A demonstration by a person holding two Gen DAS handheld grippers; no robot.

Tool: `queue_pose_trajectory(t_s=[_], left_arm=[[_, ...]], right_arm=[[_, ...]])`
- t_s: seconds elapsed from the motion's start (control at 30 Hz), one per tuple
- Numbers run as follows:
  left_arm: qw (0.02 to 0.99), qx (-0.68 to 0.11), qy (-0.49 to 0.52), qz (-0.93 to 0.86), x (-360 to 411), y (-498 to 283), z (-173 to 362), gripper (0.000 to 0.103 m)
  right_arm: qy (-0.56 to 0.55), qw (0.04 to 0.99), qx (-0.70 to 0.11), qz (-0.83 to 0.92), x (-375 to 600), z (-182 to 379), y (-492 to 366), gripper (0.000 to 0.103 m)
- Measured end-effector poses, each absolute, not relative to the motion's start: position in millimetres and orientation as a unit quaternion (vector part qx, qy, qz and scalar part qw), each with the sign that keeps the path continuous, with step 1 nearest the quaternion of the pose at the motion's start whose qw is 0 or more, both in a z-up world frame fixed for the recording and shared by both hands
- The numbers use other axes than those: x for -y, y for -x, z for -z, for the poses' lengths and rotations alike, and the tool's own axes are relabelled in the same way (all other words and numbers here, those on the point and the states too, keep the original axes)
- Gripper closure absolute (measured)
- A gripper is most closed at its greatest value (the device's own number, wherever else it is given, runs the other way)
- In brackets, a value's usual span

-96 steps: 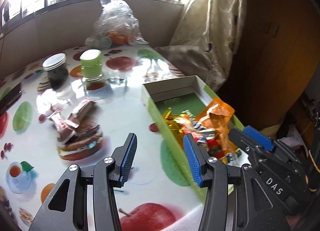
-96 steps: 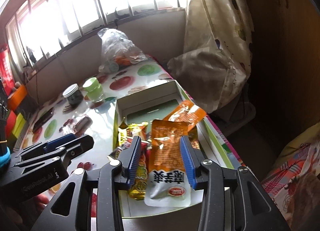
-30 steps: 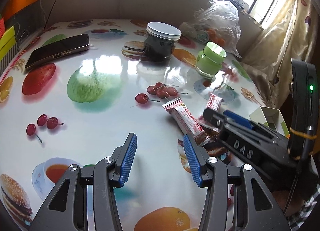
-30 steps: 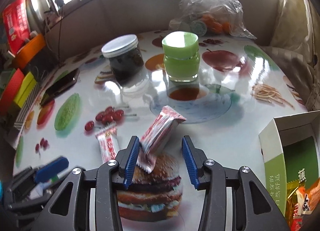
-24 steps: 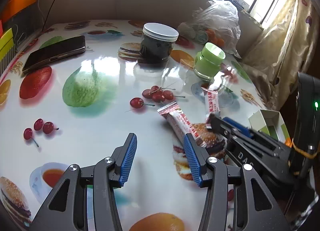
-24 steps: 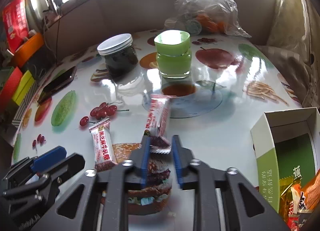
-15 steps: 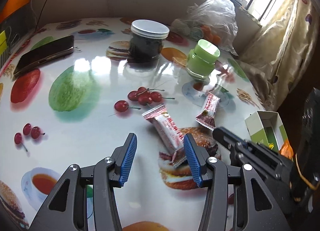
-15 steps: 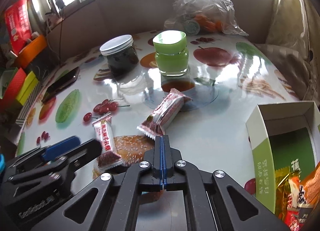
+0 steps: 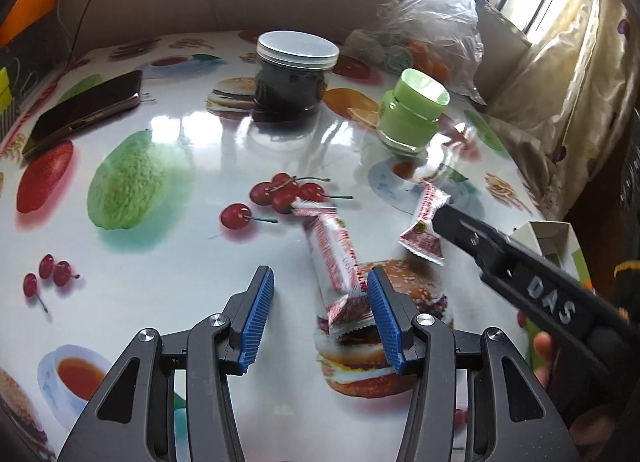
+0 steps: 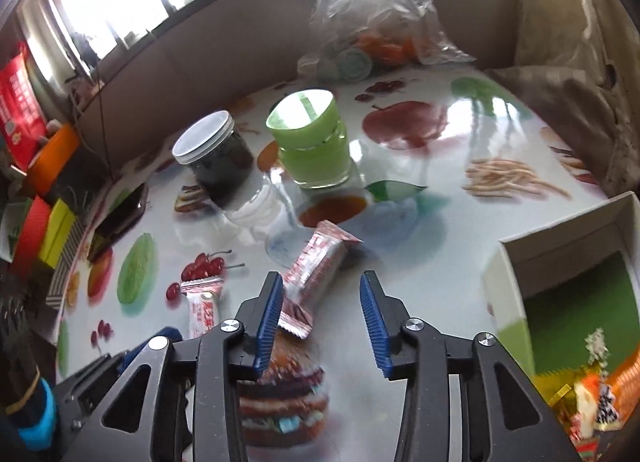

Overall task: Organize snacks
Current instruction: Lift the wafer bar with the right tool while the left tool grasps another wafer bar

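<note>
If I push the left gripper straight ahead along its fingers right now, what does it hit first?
Most likely the red-and-white snack bar: its near end already lies just inside the left gripper, close to the right finger. Beyond it is only the table.

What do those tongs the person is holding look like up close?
Each of the tongs, left and right, is a black plastic frame with triangular cut-outs and silver screws, tipped with ribbed blue pads. The right one carries white letters "DAS" on its side; the left has a blue band at its handle.

Both wrist views look steeply down, close over the table point(image 9: 160, 246), sharing the green jar point(image 10: 310, 141).
</note>
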State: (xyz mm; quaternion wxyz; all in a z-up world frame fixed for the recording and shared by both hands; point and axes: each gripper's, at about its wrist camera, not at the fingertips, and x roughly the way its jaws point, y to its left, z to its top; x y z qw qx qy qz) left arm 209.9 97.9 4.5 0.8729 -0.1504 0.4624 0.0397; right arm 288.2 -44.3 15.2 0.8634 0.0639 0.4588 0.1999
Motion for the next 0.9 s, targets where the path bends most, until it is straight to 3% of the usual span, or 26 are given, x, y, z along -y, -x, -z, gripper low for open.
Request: queue_pose_trajectory(t_s=[0.47, 0.7, 0.77, 0.83, 0.9], left_arm=[[0.874, -0.464, 0.133, -0.052, -101.6, -220.8, -4.0, 0.053], [0.877, -0.459, 0.126, -0.062, -102.0, -220.8, -2.8, 0.053], [0.878, -0.458, 0.124, -0.065, -102.2, -219.8, -2.9, 0.059], [0.878, -0.458, 0.126, -0.066, -103.8, -218.9, -3.0, 0.074], [0.877, -0.458, 0.13, -0.065, -105.9, -218.3, -2.9, 0.078]], right_arm=[[-0.01, 0.868, -0.468, -0.166, 30.7, -5.7, -303.8, 0.057], [0.029, 0.875, -0.457, -0.155, 27.6, -4.4, -294.1, 0.082], [0.024, 0.875, -0.458, -0.159, 29.2, -4.6, -291.8, 0.084], [0.02, 0.875, -0.457, -0.16, 30.8, -5.9, -289.8, 0.084], [0.015, 0.874, -0.458, -0.162, 32.7, -7.1, -287.4, 0.084]])
